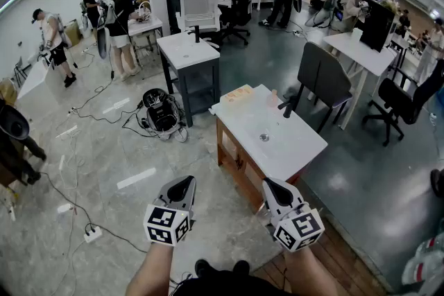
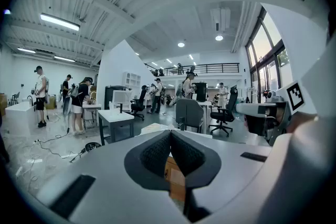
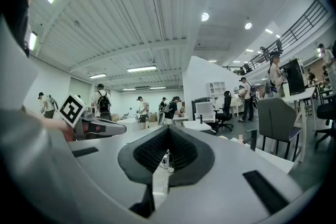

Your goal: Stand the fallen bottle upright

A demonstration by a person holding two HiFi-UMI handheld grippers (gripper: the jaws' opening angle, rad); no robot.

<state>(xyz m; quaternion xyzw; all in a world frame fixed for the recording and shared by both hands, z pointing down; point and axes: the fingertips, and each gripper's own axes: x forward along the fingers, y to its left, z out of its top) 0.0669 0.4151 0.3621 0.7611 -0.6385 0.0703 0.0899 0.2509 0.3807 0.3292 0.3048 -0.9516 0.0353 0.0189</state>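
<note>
A white wooden-legged table (image 1: 298, 149) stands ahead of me in the head view. Near its middle lies a small clear object (image 1: 264, 137), too small to tell whether it is the bottle. A small pale pink bottle-like item (image 1: 273, 95) stands near the far edge beside a black stand (image 1: 288, 107). My left gripper (image 1: 186, 181) and right gripper (image 1: 270, 184) hang side by side short of the table's near end, over the floor. In each gripper view the pads meet at the tip, left gripper (image 2: 170, 132) and right gripper (image 3: 169, 128), with nothing between them.
A peach-coloured board (image 1: 238, 93) lies on the table's far left corner. A grey chair (image 1: 322, 80) stands behind the table, and a helmet-like device (image 1: 161, 114) with cables lies on the floor to the left. Several people work at other desks further off.
</note>
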